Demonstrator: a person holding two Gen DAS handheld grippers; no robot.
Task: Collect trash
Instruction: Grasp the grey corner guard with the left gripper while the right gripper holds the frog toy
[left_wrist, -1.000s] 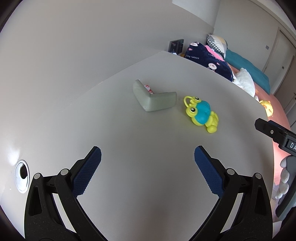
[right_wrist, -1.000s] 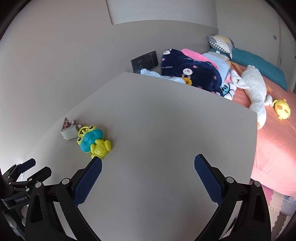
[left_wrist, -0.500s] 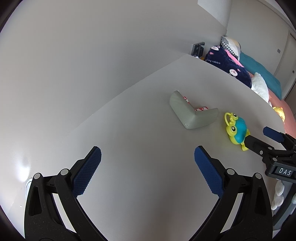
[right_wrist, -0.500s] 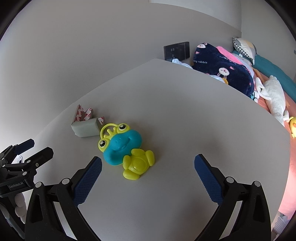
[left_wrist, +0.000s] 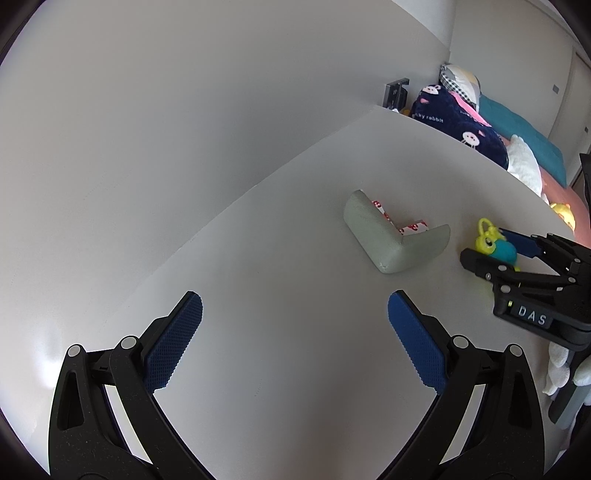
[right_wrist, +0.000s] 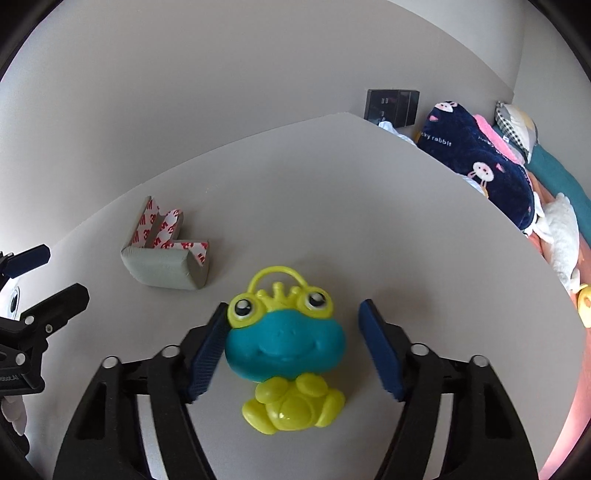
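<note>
**Frog toy between the jaws, nothing collected yet**

The right gripper (right_wrist: 291, 347) is low over the bench (right_wrist: 424, 229) with its jaws spread either side of the frog toy (right_wrist: 286, 354). The left pad looks to be touching or almost touching the frog's blue head, though blur there makes contact hard to call; the right pad stands clear of it. The toy lies flat on the bench, face up, so it is not yet gripped or lifted.

Just beyond it to the left lies a grey foam corner guard (right_wrist: 166, 260), with red-and-white adhesive backing showing on its inner faces. That reads as the likelier piece of trash, and it is untouched.

The left gripper (left_wrist: 295, 336) hovers above bare bench with its jaws wide apart and holding nothing, the corner guard (left_wrist: 395, 236) ahead of it and well apart.

No bin or bag shows in either view. By this evidence the task is at its start: both items still sit on the bench, and picking up and dropping off remain to be done.
</note>
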